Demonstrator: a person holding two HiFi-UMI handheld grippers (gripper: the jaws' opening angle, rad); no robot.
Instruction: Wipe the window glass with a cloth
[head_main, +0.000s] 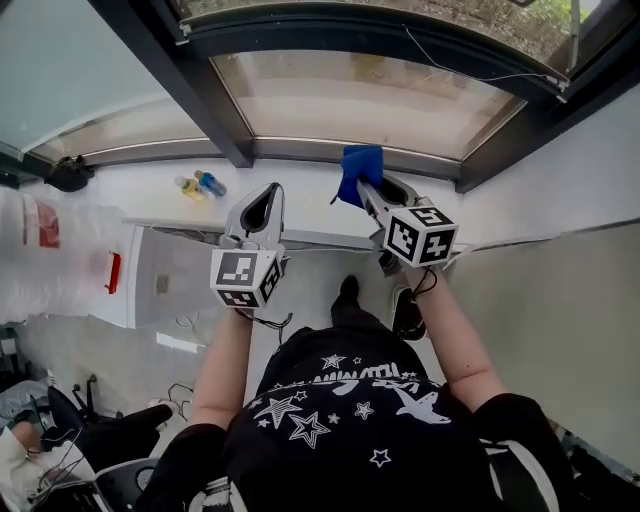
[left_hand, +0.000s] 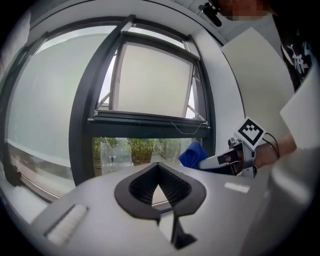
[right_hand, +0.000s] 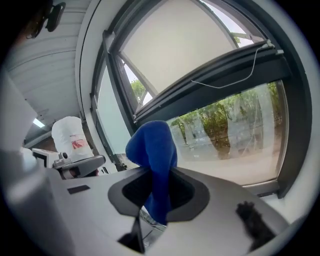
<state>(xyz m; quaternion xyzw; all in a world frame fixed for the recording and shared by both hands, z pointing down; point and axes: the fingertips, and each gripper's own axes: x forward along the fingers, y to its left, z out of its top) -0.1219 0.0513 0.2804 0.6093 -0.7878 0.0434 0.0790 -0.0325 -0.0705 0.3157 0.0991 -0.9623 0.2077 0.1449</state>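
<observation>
Closest under my head camera is my own black shirt (head_main: 350, 420) with its white stars, and both forearms reach out from it toward the window.

Far off to the left, two small bottles (head_main: 198, 185), one yellowish and one blue, lie on the white sill (head_main: 300, 190), well apart from my work. Next comes my left gripper (head_main: 268, 200). Its own view shows the left gripper (left_hand: 158, 167) with its dark ribbed pads drawn together at the tips and nothing between them, so it hangs idle in front of the sill.

To the right of it, my right gripper (head_main: 365, 185) is clamped on a blue cloth (head_main: 358, 172). Its own view shows the fabric (right_hand: 152, 145) pinched between the jaws of the right gripper (right_hand: 157, 185), with a bunched lobe standing up past the tips. The cloth sits low, by the dark bottom frame (head_main: 420, 160) of the lower pane, just above the sill. I cannot tell whether it touches the window glass (head_main: 370, 95) yet.

I judge the wiping to be at its start, or at the bottom of a stroke, with the cloth at the pane's lower edge. The next move calls for pressing the free lobe flat against the glass (right_hand: 235, 130) and sweeping it across or upward. My grip must stay firm so the fabric does not slip out, and the hard jaw tips must stay off the pane.
</observation>
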